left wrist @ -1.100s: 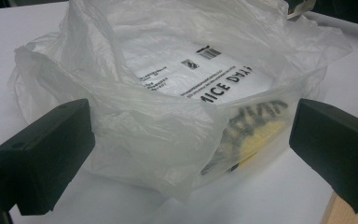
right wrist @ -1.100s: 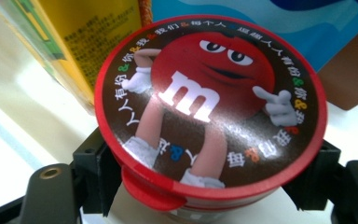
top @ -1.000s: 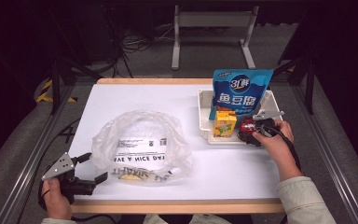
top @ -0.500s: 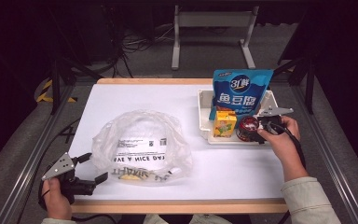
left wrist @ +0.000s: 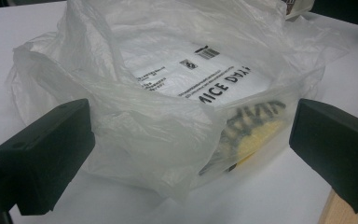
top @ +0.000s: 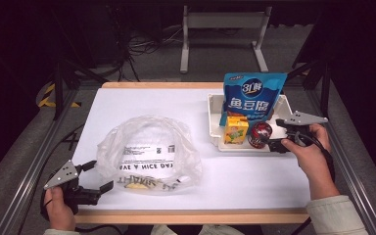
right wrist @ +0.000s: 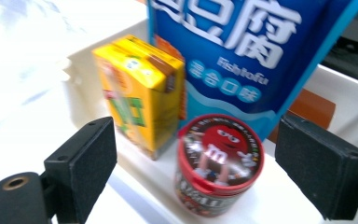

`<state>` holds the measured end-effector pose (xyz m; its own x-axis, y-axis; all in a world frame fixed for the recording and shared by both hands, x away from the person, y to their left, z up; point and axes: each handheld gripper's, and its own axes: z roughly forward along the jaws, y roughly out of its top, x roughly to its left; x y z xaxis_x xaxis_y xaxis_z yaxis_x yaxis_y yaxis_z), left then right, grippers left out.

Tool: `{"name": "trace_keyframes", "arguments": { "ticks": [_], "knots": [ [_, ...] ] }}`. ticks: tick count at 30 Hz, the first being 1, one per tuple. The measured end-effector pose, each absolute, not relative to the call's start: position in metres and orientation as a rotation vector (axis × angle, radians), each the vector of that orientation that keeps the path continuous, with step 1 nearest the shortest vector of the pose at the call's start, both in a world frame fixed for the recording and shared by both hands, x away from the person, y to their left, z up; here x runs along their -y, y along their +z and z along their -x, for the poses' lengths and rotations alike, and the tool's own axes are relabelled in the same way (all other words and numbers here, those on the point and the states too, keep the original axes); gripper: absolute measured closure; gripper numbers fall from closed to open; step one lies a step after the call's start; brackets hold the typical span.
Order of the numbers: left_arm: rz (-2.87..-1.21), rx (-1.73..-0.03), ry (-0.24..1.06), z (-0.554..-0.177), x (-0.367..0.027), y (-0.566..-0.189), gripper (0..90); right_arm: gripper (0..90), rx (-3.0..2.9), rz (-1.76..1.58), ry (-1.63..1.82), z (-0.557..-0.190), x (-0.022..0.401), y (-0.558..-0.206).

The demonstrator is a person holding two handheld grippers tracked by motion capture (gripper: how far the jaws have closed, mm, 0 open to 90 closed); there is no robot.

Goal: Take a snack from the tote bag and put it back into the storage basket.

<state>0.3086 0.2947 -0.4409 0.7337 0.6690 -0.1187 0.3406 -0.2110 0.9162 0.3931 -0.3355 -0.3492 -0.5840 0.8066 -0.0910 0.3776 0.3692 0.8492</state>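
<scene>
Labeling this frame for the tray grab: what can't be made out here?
- Yellow item inside plastic bag: left gripper view, veiled by cloudy film.
- Blue fish tofu pouch: right gripper view, top cut by frame edge.
- Round red candy tin side print: blurred.
- Yellow drink carton text: high view, too small.

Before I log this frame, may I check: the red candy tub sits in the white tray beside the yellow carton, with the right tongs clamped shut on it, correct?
Not quite. The right tongs stand open, their pads clear of the red candy tub, as the right gripper view shows. The tub does sit in the white tray beside the yellow carton.
</scene>
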Motion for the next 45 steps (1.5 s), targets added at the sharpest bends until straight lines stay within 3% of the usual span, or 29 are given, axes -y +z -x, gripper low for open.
{"name": "trace_keyframes", "arguments": {
  "ticks": [20, 45],
  "knots": [
    [-1.817, -0.787, 0.371, -0.308, -0.295, -0.44, 0.6, 14.4, -2.098, -0.844, 1.399, -0.339, 0.328, -0.36],
    [-1.803, -0.759, 0.385, -0.306, -0.295, -0.438, 0.6, 14.4, -2.228, -0.894, 1.328, -0.339, 0.318, -0.415]
  ]
}}
